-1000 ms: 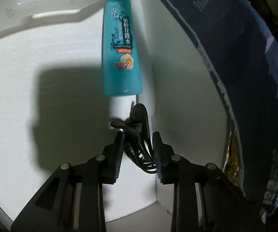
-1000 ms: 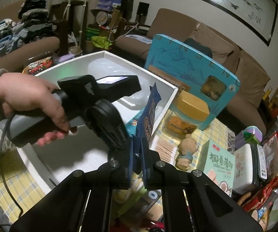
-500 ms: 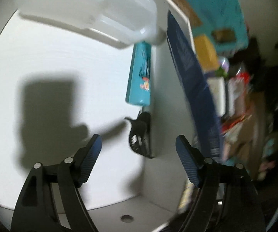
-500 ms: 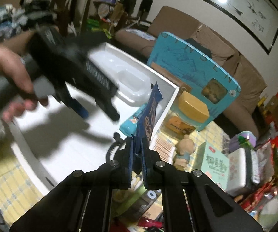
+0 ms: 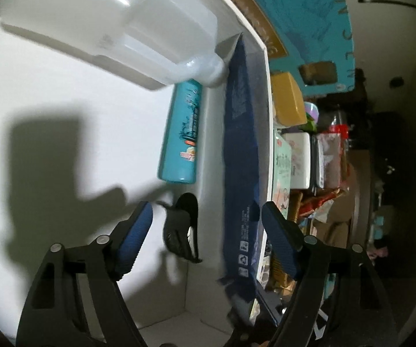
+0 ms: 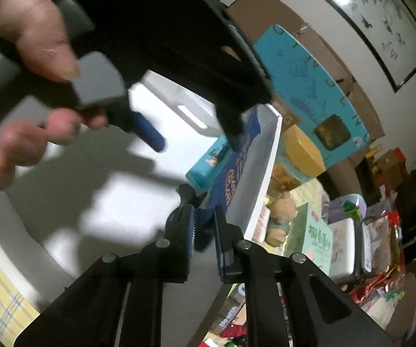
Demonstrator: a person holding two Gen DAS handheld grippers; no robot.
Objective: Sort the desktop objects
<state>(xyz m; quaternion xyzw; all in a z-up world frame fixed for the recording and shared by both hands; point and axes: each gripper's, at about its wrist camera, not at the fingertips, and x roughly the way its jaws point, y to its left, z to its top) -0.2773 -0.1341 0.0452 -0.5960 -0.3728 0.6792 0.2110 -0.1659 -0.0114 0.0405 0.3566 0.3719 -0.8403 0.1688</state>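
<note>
**A:** Since a second ago the left gripper [image 5: 205,228] has let go of the black hair clip [image 5: 183,228]; its jaws sprang wide, then eased in slightly, and they now stand spread and empty. The clip lies on the white tray [image 5: 63,86] floor against the right wall, near the front corner.

**B:** And the right gripper [image 6: 205,237]?

**A:** It has sunk toward the tray's right edge with the dark blue snack packet [image 6: 234,170]. Its jaws have just been opening; the packet's corner sits between the pads, but I can't tell whether they still press it. The packet leans inside the right wall, with the teal bottle [image 5: 183,133] just beside it and the clear plastic container [image 5: 138,31] across the far corner.

**B:** What could go wrong?

**A:** I judge the packet could tip over the rim if released while upright, or slump onto the clip and bottle. The two grippers are also close, so withdrawing the left one could knock the packet.
</note>
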